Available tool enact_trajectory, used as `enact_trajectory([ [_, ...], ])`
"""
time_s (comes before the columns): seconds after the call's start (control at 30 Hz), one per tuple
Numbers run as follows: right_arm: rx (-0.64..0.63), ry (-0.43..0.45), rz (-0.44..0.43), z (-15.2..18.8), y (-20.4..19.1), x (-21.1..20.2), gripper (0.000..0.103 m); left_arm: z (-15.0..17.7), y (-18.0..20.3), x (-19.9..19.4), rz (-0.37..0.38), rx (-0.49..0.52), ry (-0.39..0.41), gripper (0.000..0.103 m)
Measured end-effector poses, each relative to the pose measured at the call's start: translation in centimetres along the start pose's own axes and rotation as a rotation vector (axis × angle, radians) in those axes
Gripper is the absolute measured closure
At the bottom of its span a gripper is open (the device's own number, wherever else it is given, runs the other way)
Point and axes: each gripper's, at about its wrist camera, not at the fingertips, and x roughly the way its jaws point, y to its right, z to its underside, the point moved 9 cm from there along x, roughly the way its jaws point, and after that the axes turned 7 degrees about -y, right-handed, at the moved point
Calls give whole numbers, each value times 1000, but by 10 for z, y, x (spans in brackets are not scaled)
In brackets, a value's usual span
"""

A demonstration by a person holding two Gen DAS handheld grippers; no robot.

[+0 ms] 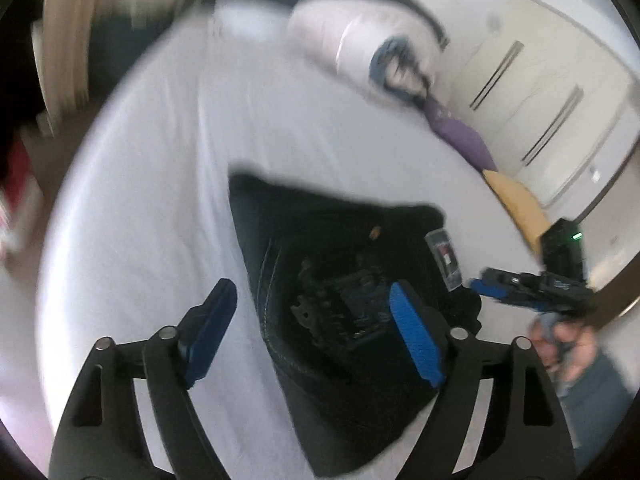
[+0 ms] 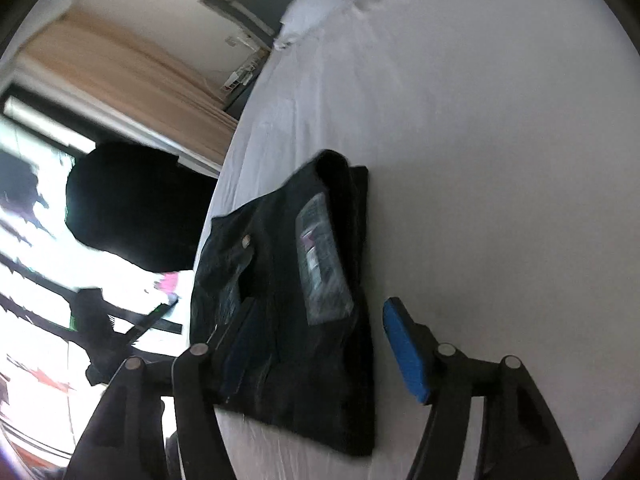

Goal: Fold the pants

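Dark pants (image 1: 340, 304) lie folded in a compact stack on a white bed sheet (image 1: 160, 200), with a plastic tag (image 1: 444, 260) on top. My left gripper (image 1: 316, 336) is open above the stack, holding nothing. The right gripper (image 1: 492, 286) shows in the left wrist view at the stack's right edge. In the right wrist view the folded pants (image 2: 288, 300) lie between the open fingers of my right gripper (image 2: 320, 352), which holds nothing. The tag (image 2: 320, 256) faces up.
A rolled white duvet (image 1: 360, 48) lies at the head of the bed, with purple cloth (image 1: 464, 132) and a yellow item (image 1: 516, 204) at the bed's right edge. A white wardrobe (image 1: 540, 92) stands beyond. A curtain (image 2: 120, 76) and bright window (image 2: 40, 280) lie left.
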Motion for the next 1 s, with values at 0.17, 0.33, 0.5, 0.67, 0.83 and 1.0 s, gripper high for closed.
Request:
enact_trajectory([
  [0.17,-236,254,279,36,-68,-89,10,-8,55,-135,-323,135,394,0],
  [0.33,-462,636,393,89,-171,-188,0,14,103,-246,-509,157,572,0],
  [0.5,-537,785,515,129,-242,-243,0,34,134,-311,-561,167,586,0],
  [0.67,-451,849,506,161,-268,-303,0,63,158,-357,-586,141,543,0],
  [0.83,-424,808,553,191,-274,-311,0,97,167,-359,-512,58,428,0],
  [1.0,-332,716,559,206,-256,-291,0,129,166,-325,-464,43,289,0],
])
